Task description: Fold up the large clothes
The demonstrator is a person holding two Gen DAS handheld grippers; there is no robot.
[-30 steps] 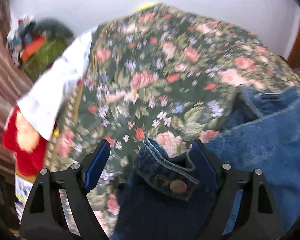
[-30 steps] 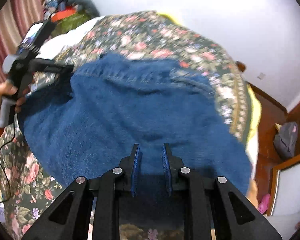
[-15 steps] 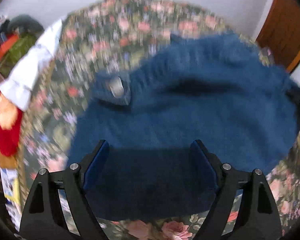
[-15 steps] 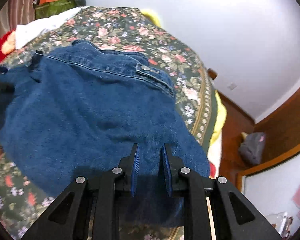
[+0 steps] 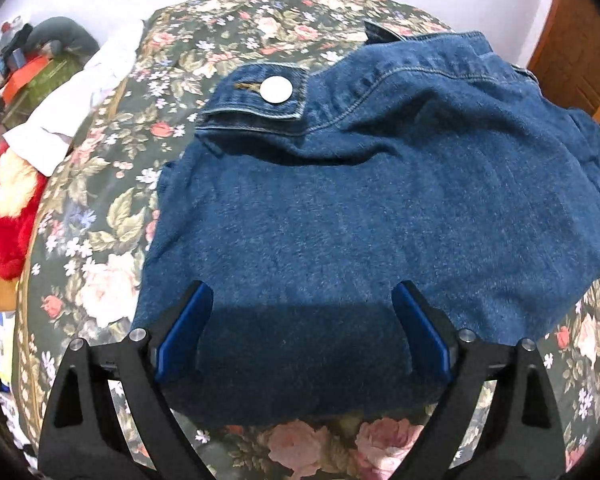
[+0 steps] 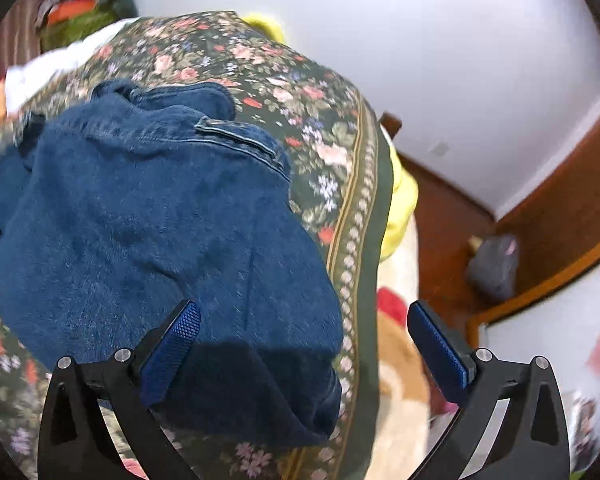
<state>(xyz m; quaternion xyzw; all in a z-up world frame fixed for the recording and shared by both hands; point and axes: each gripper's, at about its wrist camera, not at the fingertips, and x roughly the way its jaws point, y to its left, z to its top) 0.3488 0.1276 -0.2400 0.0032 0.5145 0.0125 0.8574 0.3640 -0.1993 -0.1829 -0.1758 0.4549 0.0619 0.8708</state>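
Below the right hand-held gripper, whose jaws had just sprung apart, the denim jacket lay released on the bed; the left hand-held gripper gaped too; fold likely laid.

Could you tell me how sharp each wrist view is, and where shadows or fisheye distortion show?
Left wrist view: sharp; the denim jacket weave and its metal button read clearly, a dark shadow lies between the left claw fingers, and the floral bedspread bulges. Right wrist view: motion-blurred, especially the edges; a similar shadow falls by the right claw.
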